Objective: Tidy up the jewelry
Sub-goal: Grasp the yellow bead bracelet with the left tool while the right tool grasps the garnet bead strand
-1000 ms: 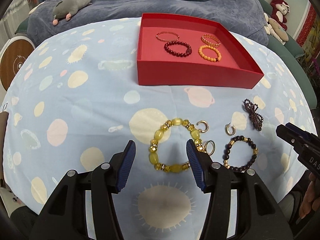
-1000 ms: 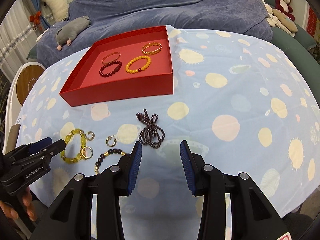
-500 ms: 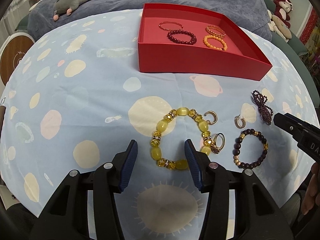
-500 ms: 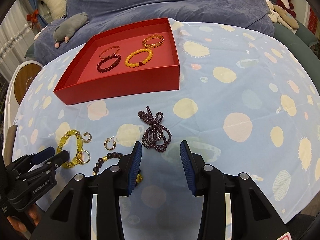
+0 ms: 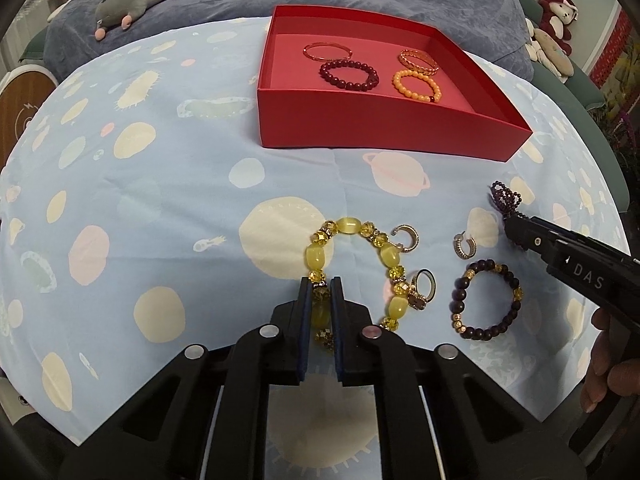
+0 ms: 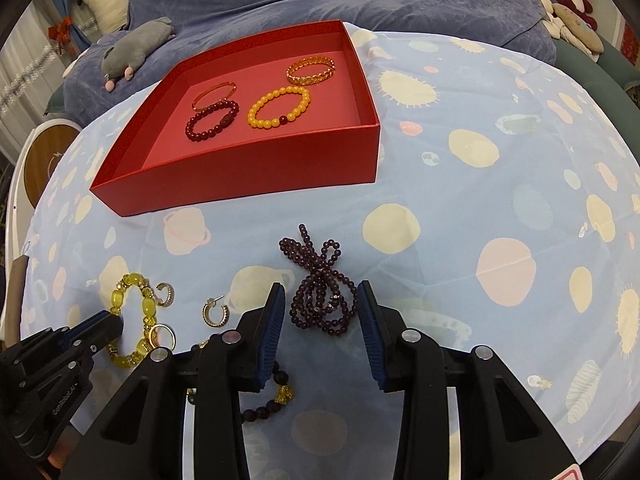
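**Left jaws pinched on yellow bracelet**

We had the left gripper (image 5: 320,298) nearly closed on the yellow bracelet's (image 5: 352,270) near-left beads, on the cloth (image 5: 160,200). Our right gripper (image 6: 320,320) stood wide open, holding nothing, the purple strand (image 6: 320,292) between its jaws, near the red box (image 6: 240,176).

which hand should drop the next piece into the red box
Left. The left gripper is shut on the yellow bracelet, ready to carry to the red box. The right gripper is open around the purple bead strand.
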A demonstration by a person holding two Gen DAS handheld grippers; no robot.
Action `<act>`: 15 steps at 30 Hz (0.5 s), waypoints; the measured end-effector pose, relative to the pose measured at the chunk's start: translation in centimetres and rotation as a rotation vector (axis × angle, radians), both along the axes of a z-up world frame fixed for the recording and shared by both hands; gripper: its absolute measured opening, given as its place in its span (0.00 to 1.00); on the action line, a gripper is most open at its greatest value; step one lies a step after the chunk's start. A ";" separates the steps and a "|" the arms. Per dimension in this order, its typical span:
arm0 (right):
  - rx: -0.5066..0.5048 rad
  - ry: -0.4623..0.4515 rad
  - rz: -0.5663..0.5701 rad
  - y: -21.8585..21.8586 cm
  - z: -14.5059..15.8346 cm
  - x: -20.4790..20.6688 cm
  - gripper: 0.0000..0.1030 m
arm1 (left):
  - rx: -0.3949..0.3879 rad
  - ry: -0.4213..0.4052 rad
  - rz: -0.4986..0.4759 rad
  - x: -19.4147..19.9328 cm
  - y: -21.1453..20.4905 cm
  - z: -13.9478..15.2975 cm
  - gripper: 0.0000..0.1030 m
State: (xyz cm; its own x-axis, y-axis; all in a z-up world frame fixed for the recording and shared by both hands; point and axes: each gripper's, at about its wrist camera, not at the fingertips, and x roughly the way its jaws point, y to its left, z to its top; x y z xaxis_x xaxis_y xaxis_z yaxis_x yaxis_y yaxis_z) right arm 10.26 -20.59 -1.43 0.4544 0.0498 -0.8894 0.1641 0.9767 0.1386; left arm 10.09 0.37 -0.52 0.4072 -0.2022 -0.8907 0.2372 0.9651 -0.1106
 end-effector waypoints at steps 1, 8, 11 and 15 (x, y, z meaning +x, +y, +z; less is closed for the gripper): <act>0.006 0.002 0.000 -0.1 -0.1 -0.1 0.22 | -0.005 0.002 0.002 0.0 0.0 0.1 0.09; 0.022 -0.013 -0.009 -0.9 0.5 -1.0 0.07 | -0.048 0.011 0.014 -0.1 0.3 1.1 0.09; 0.033 -0.022 -0.012 -1.2 1.0 -1.5 0.07 | -0.060 0.004 0.011 -0.3 0.3 1.7 0.09; 0.044 -0.042 -0.012 -1.3 1.9 -2.2 0.07 | -0.071 -0.003 0.010 -0.5 0.3 2.3 0.09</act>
State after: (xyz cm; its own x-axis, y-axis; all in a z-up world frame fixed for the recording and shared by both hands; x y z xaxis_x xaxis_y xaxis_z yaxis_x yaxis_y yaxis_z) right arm 8.07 -21.87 0.50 0.4925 0.0827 -0.8664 0.1690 0.9674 0.1884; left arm 9.59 0.68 1.80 0.4121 -0.2603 -0.8732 0.2280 0.9573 -0.1778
